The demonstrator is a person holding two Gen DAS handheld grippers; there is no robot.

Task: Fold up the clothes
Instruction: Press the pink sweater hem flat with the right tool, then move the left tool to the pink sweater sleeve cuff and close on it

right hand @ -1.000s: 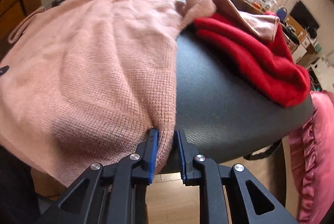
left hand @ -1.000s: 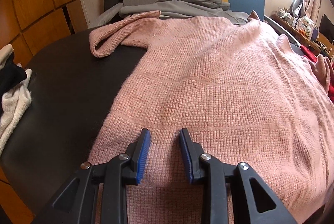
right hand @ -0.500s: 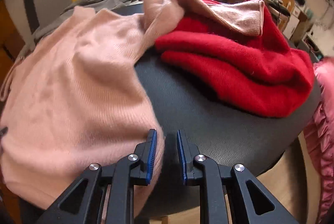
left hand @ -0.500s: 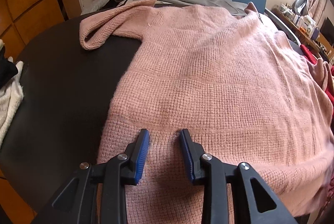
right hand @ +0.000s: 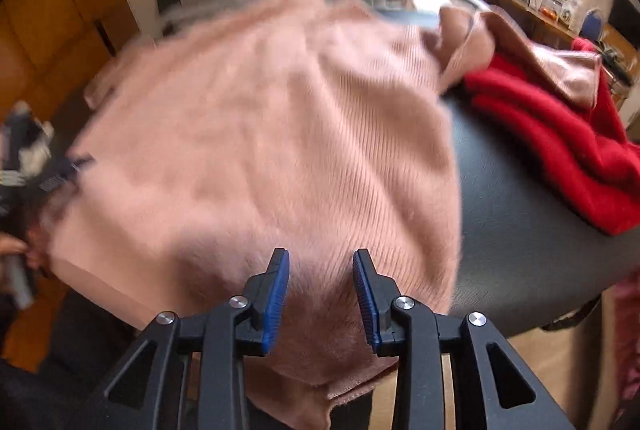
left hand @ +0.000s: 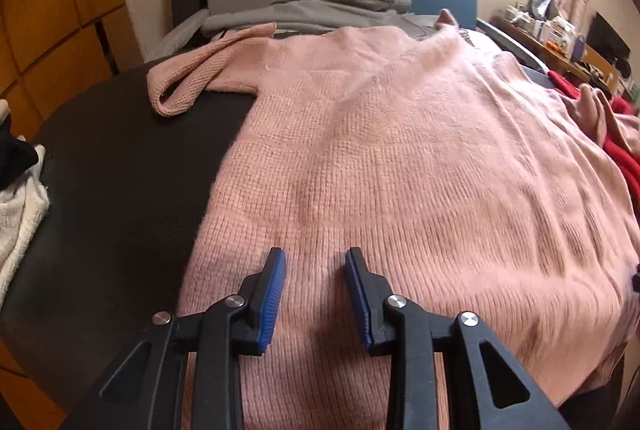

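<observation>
While the pink sweater [left hand: 400, 157] lies spread face-flat over most of the dark round table [left hand: 120, 157], we judge the task to be at the laying-out stage: the garment is flattened, and no fold has yet been made in it. Its hem hangs slightly over the near edge of the table in the right wrist view. One sleeve [left hand: 200, 77] lies bent back at the far left of the body; the opposite sleeve [right hand: 520, 41] is draped onto a red garment [right hand: 560, 133] at the right edge of the table. A grey garment [left hand: 320, 9] lies behind the sweater, and a white and black pile [left hand: 20, 197] sits at the left edge.

We find the left gripper [left hand: 316, 294] parted to a middling width above the knit near the hem, with nothing between its pads. The right gripper [right hand: 322, 296] has just been opening; its jaws now stand apart over the right hem corner, and although the fabric shows between the fingers, the pads do not press on it. That view is blurred, so we cannot tell whether the fingertips touch the cloth.

In our judgement, the next move calls for taking a sleeve or side edge and carrying it inward over the body. The sleeve lying on the red garment should be lifted clear first, lest the red piece be dragged along.
</observation>
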